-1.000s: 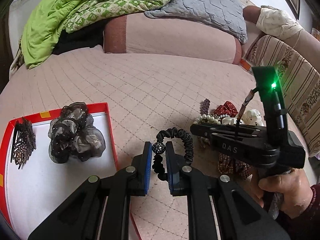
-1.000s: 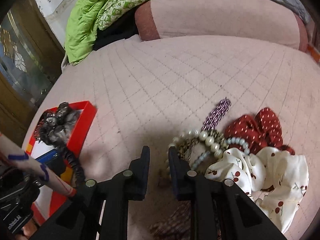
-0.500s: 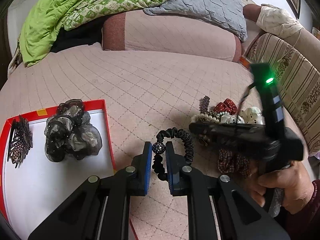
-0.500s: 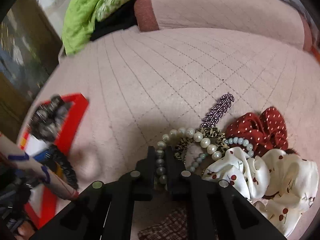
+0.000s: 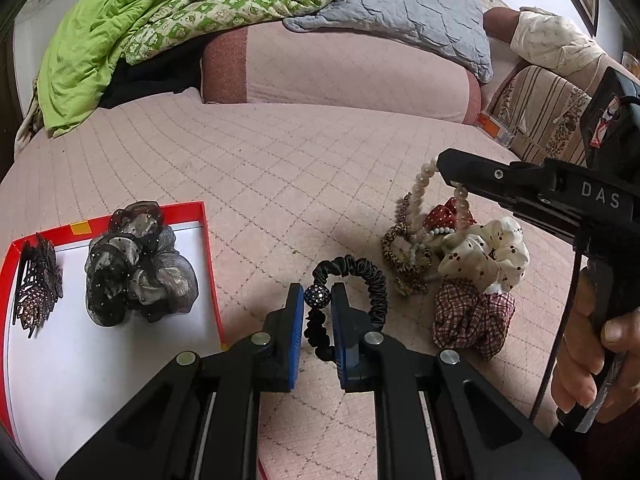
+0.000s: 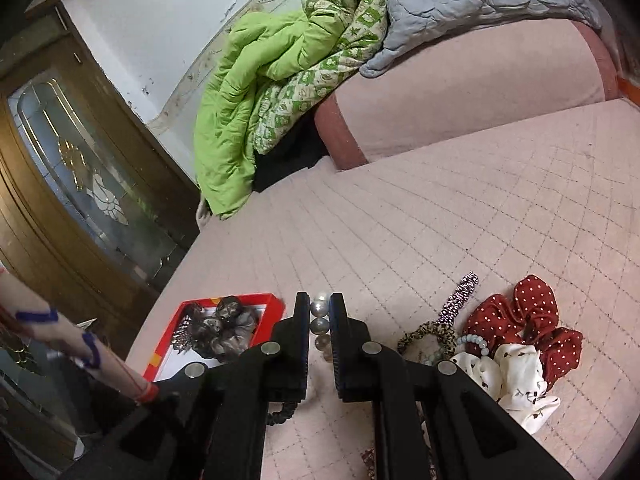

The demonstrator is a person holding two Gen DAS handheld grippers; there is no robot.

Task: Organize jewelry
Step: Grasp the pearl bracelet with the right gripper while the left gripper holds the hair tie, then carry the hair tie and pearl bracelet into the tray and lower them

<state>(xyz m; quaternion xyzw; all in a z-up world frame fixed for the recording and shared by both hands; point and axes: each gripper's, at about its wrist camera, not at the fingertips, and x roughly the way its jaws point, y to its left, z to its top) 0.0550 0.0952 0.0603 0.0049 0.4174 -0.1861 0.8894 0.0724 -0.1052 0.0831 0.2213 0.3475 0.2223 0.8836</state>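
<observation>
My left gripper (image 5: 317, 300) is shut on a black hair tie (image 5: 372, 276) with a sparkly bead, just right of the red box (image 5: 208, 236). The box holds a grey sheer scrunchie (image 5: 140, 264) and a dark hair clip (image 5: 36, 284). My right gripper (image 6: 320, 312), seen in the left wrist view (image 5: 444, 164), is shut on a pearl bracelet (image 6: 320, 322) and lifts it above the pile; the strand hangs down (image 5: 418, 192). The pile holds a red dotted scrunchie (image 6: 528, 316), a white cherry scrunchie (image 6: 516, 376), a leopard hair tie (image 6: 428, 330) and a plaid scrunchie (image 5: 472, 316).
Everything lies on a pink quilted bed (image 5: 280, 168). A green quilt (image 5: 132, 20) and a grey pillow (image 5: 408, 4) lie at the back on a pink bolster (image 5: 340, 68). A wooden cabinet (image 6: 60, 184) stands to the left. A striped cushion (image 5: 540, 112) is at the right.
My right gripper closed on the pearl bracelet and has lifted it up off the pile. My left gripper still holds the black hair tie, moved slightly.
</observation>
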